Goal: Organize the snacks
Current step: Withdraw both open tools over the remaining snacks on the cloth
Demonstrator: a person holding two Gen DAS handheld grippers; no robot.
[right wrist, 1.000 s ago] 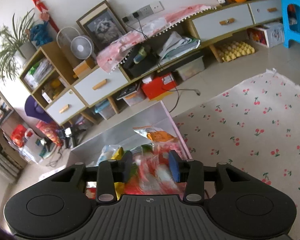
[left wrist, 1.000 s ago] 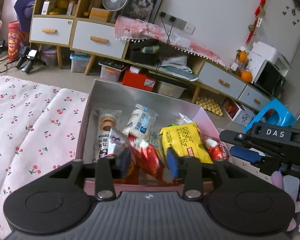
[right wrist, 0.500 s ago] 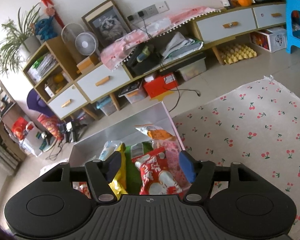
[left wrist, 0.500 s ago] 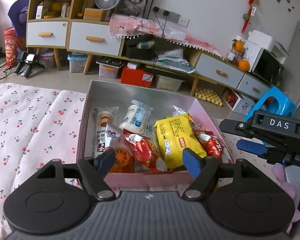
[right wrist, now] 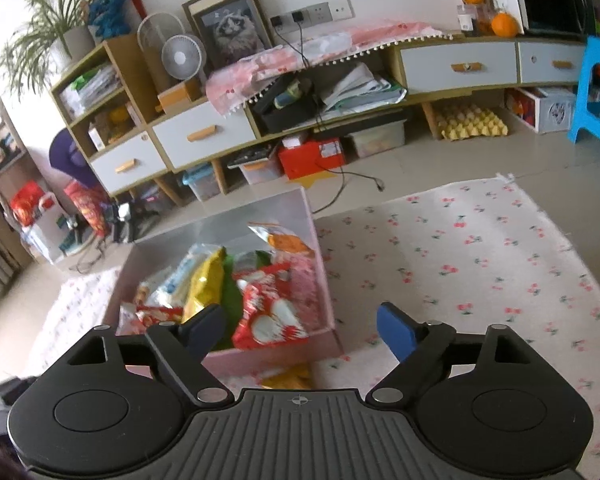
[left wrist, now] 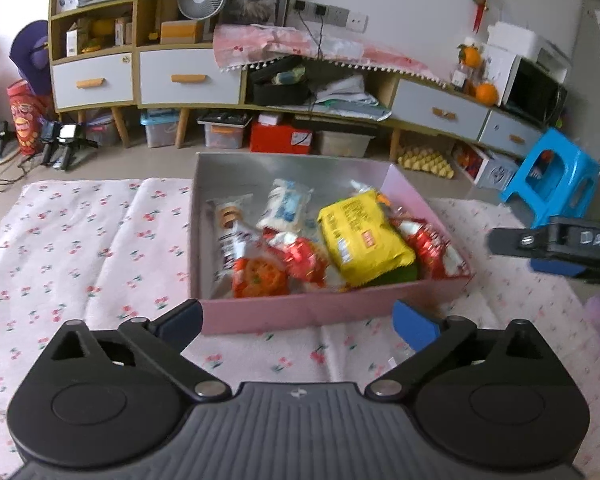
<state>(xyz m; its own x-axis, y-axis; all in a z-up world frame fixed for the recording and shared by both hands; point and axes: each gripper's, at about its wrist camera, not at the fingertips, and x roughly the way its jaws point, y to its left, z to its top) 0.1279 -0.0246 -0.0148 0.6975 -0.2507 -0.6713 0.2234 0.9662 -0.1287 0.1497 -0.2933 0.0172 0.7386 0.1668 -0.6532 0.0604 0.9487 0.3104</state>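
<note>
A pink box (left wrist: 320, 312) with a silver inside sits on the cherry-print cloth (left wrist: 80, 248) and holds several snack packs: a yellow pack (left wrist: 360, 236), red packs (left wrist: 300, 256) and a white-blue pack (left wrist: 286, 210). My left gripper (left wrist: 298, 320) is open and empty, just in front of the box's near wall. My right gripper (right wrist: 300, 328) is open and empty, above the box's near right corner (right wrist: 320, 346). A red pack (right wrist: 268, 312) lies at that corner. A yellow-orange scrap (right wrist: 292, 376) lies on the cloth below it. The right gripper shows at the right edge of the left wrist view (left wrist: 556, 248).
A low cabinet (left wrist: 188, 76) with drawers runs along the back wall, with storage boxes (left wrist: 280, 136) under it. A blue stool (left wrist: 552, 176) stands at the right. Black stands (left wrist: 60, 140) are on the floor at the left. The cloth (right wrist: 460, 260) extends right of the box.
Both grippers opened wide, let go of the packs they held in the box, and drew back toward me. The red packs now lie in the box.
</note>
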